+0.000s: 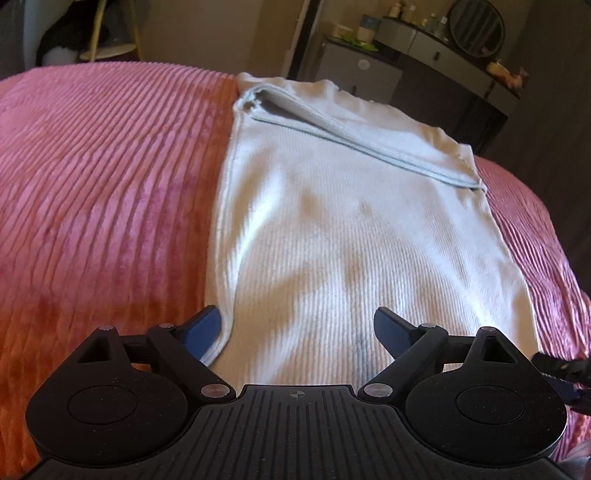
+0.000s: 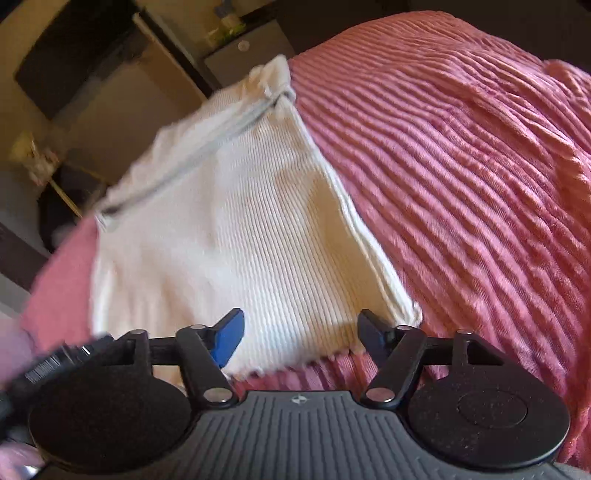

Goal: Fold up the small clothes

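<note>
A white ribbed garment [image 1: 332, 229] lies flat on the pink bedspread [image 1: 103, 192], its grey-trimmed neckline at the far end. My left gripper [image 1: 297, 332] is open and empty over the garment's near left part, its left finger at the garment's left edge. The same garment [image 2: 236, 229] shows in the right wrist view. My right gripper [image 2: 299, 328] is open and empty over the garment's near right corner. The other gripper shows at the left edge [image 2: 55, 358].
The ribbed pink bedspread [image 2: 461, 177] spreads on both sides of the garment. Beyond the bed's far edge stand a grey cabinet [image 1: 362, 74], a dresser with a round mirror [image 1: 476, 29] and a small round side table [image 1: 110, 50].
</note>
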The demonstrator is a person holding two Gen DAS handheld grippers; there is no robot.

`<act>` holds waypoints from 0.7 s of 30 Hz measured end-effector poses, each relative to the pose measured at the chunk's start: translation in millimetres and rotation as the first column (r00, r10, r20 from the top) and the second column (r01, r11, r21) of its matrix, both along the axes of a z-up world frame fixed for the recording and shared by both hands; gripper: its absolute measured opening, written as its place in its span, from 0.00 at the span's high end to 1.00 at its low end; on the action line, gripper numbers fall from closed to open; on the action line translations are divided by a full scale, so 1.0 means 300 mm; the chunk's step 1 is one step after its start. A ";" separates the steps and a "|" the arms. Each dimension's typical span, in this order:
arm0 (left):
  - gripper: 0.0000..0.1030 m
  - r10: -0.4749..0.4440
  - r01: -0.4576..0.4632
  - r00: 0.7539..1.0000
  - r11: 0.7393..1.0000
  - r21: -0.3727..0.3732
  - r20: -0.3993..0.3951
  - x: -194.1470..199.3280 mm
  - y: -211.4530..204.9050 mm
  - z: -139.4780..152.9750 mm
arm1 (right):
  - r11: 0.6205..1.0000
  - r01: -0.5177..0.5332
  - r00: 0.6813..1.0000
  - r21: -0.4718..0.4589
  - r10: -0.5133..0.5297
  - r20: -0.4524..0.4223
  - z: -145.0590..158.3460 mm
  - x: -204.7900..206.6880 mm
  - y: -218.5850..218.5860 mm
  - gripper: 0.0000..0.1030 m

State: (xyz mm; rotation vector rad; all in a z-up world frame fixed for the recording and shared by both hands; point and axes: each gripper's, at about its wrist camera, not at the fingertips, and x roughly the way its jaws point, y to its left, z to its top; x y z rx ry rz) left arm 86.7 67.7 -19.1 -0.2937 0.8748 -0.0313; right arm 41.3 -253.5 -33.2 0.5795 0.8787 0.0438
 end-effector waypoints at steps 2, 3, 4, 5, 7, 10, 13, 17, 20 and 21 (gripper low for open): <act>0.09 0.001 -0.002 1.000 0.999 -0.048 -0.024 0.003 0.023 -0.003 | 0.998 -0.009 0.999 -0.057 0.011 0.038 0.042 0.006 -0.028 0.42; 0.09 -0.005 0.002 0.999 0.997 -0.075 -0.043 0.009 0.034 -0.008 | 0.996 -0.007 0.999 -0.089 0.010 0.042 0.054 0.011 -0.037 0.42; 0.09 -0.007 0.001 0.998 0.995 -0.103 -0.061 0.016 0.048 -0.010 | 0.994 -0.002 0.999 -0.112 0.007 0.042 0.062 0.020 -0.055 0.43; 0.09 -0.002 -0.006 0.998 0.993 -0.122 -0.067 0.020 0.060 -0.010 | 0.993 -0.002 0.999 -0.115 0.006 0.037 0.064 0.029 -0.070 0.45; 0.09 0.005 -0.018 0.997 0.987 -0.157 -0.081 0.030 0.088 -0.004 | 0.993 -0.019 1.000 -0.114 0.020 0.002 0.049 0.054 -0.092 0.48; 0.10 -0.013 -0.003 0.995 0.986 -0.167 -0.097 0.047 0.136 0.007 | 0.990 -0.110 0.992 -0.089 0.103 -0.078 -0.002 0.095 -0.089 0.52; 0.12 -0.059 0.030 0.986 0.984 -0.176 -0.158 0.068 0.183 -0.009 | 0.986 -0.156 0.979 -0.053 0.147 -0.138 -0.047 0.125 -0.086 0.53; 0.20 -0.064 0.035 0.977 0.990 -0.139 -0.206 0.065 0.240 -0.033 | 0.981 -0.192 0.972 -0.035 0.185 -0.146 -0.055 0.147 -0.086 0.61; 0.27 -0.109 0.067 0.968 0.979 -0.190 -0.224 0.062 0.262 -0.047 | 0.974 -0.223 0.964 -0.041 0.214 -0.159 -0.061 0.163 -0.091 0.74; 0.35 -0.132 0.086 0.964 0.976 -0.199 -0.229 0.065 0.261 -0.050 | 0.973 -0.225 0.963 -0.045 0.215 -0.163 -0.063 0.168 -0.089 0.79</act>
